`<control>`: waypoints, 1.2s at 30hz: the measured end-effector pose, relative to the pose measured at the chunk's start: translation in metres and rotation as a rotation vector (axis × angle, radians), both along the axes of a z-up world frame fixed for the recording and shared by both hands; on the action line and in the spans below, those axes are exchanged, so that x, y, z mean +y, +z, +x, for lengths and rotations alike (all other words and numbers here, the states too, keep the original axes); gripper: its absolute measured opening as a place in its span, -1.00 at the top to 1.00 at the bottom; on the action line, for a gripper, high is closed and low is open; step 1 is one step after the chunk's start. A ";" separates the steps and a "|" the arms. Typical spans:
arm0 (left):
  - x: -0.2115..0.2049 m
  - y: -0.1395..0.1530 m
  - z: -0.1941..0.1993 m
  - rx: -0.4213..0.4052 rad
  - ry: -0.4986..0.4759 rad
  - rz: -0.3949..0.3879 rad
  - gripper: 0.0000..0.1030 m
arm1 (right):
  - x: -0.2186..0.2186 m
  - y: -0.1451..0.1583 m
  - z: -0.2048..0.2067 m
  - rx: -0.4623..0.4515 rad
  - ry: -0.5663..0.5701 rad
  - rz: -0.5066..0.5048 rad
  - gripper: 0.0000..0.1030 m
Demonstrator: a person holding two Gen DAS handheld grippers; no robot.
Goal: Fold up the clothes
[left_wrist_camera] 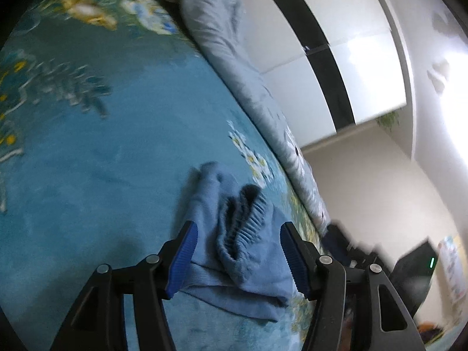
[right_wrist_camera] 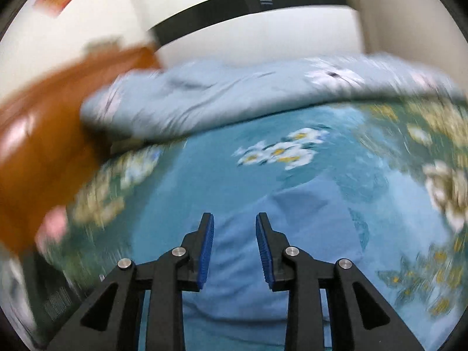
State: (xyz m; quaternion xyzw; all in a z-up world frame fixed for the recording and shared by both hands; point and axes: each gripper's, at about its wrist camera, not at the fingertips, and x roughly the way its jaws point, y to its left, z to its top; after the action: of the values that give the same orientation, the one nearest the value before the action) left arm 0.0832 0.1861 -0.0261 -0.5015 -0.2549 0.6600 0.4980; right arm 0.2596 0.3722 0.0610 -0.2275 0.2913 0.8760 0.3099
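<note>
A light blue garment (left_wrist_camera: 234, 251) with a ribbed elastic waistband (left_wrist_camera: 248, 219) lies bunched on the teal flowered bedspread (left_wrist_camera: 102, 161). My left gripper (left_wrist_camera: 238, 231) is open, its blue pads on either side of the waistband, holding nothing. In the right wrist view the same blue garment (right_wrist_camera: 292, 234) lies flat on the bedspread (right_wrist_camera: 219, 169). My right gripper (right_wrist_camera: 234, 219) is open just above the cloth and empty. That view is blurred by motion.
A rolled pale blue quilt (left_wrist_camera: 234, 58) (right_wrist_camera: 234, 96) lies along the far side of the bed. White wardrobe doors (left_wrist_camera: 321, 58) stand behind it. A brown wooden headboard (right_wrist_camera: 44, 146) is at the left. Dark items (left_wrist_camera: 409, 272) sit beyond the bed edge.
</note>
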 end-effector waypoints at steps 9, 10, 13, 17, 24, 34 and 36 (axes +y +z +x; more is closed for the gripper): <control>0.064 0.022 0.021 0.226 -0.171 -0.090 -0.23 | 0.032 -0.029 0.029 0.123 -0.132 -0.148 0.25; 0.070 0.021 0.020 0.229 -0.184 -0.094 -0.23 | 0.035 -0.029 0.032 0.129 -0.134 -0.164 0.25; 0.085 0.017 0.015 0.225 -0.185 -0.118 -0.20 | 0.040 -0.028 0.039 0.124 -0.151 -0.163 0.25; 0.098 0.015 0.014 0.213 -0.188 -0.093 -0.18 | 0.043 -0.035 0.040 0.118 -0.153 -0.199 0.24; 0.092 0.020 0.028 0.305 -0.139 -0.148 0.55 | 0.047 -0.041 0.046 0.125 -0.165 -0.236 0.24; 0.097 0.011 0.041 0.338 -0.180 -0.234 0.60 | 0.048 -0.043 0.048 0.127 -0.166 -0.258 0.24; 0.095 0.010 0.040 0.324 -0.176 -0.233 0.60 | 0.048 -0.043 0.049 0.125 -0.167 -0.261 0.24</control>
State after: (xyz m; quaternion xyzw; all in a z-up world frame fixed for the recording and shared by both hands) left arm 0.1228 0.2811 -0.0163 -0.4635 -0.0487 0.7109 0.5267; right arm 0.3085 0.4207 0.0177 -0.1859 0.4392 0.8144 0.3306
